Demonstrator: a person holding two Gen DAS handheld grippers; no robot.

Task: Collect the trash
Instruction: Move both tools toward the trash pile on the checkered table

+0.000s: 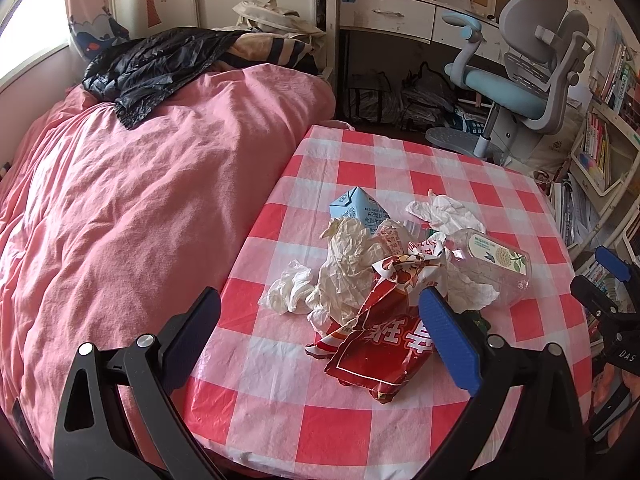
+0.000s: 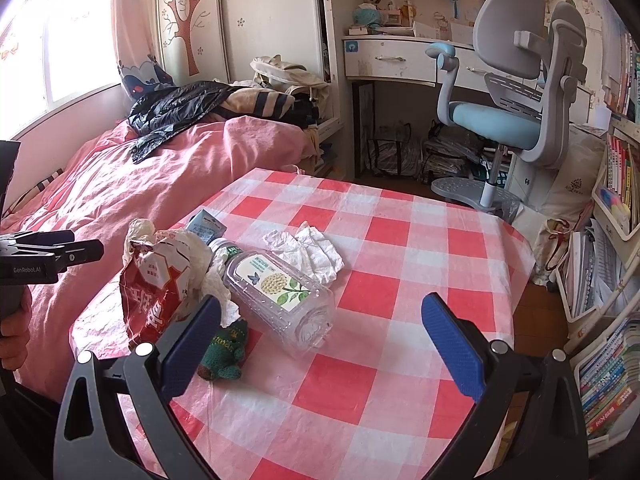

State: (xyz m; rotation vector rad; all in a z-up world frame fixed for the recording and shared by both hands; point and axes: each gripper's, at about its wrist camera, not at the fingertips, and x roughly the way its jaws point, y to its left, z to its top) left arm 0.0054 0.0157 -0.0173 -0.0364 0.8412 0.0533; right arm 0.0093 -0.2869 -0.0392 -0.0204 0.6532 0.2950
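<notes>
Wrapper (image 1: 380,344), red: lies straight ahead of your left gripper (image 1: 320,320), nearer than right gripper (image 2: 320,320); both grippers wide, empty.

Trash lies in one loose cluster on a red-and-white checked tablecloth (image 2: 400,264).

- Red snack bag (image 1: 380,352): crumpled, torn open, lying flat at 6 o'clock of the cluster.
- Cream crumpled paper (image 1: 348,264): bunched, touching the bag's upper end.
- White tissue (image 1: 290,288): wadded, at 9 o'clock, just beside the cream paper.
- Light blue milk carton (image 1: 356,208): at 12 o'clock, partly hidden behind the paper.
- Second white tissue (image 2: 312,252): crumpled, at 1 o'clock.
- Clear plastic bottle (image 2: 280,296): on its side, floral label facing up, at 3 o'clock.
</notes>
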